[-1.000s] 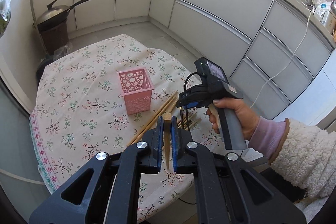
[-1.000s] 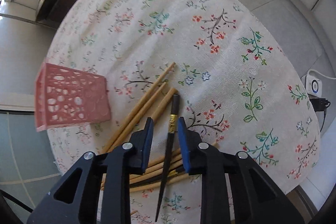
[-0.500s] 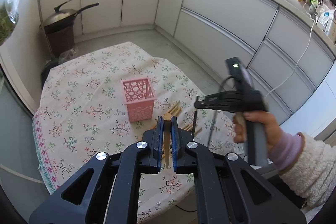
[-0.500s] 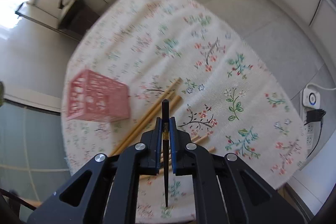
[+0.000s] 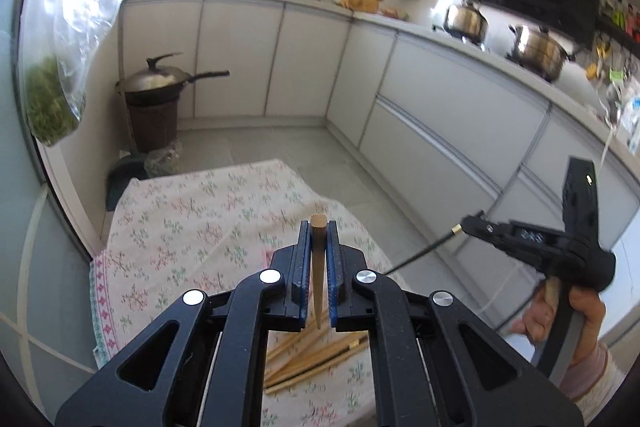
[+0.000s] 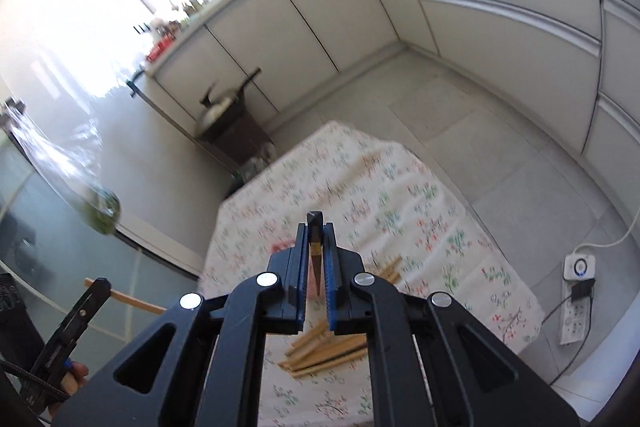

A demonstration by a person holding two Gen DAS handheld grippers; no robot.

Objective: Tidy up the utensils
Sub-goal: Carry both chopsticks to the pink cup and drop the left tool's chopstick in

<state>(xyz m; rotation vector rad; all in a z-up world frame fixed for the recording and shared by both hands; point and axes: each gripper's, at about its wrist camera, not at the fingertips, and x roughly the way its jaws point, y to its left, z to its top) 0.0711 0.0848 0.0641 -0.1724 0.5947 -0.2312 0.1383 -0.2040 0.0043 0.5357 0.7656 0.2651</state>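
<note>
While the left gripper (image 5: 319, 259) clamps a pale wooden chopstick (image 5: 318, 275) (blunt end up), the right gripper (image 6: 316, 259) is closed on a dark chopstick (image 6: 315, 255) with a gold band. Both are raised above the floral tablecloth (image 5: 192, 227), where more wooden chopsticks (image 5: 312, 355) lie loosely bunched.

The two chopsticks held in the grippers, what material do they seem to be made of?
The light chopstick in the left gripper looks like bare bamboo or wood: matte tan, with a flat-cut end. The dark chopstick in the right gripper looks lacquered or plastic, near black with a gold band; which one is unclear.
</note>
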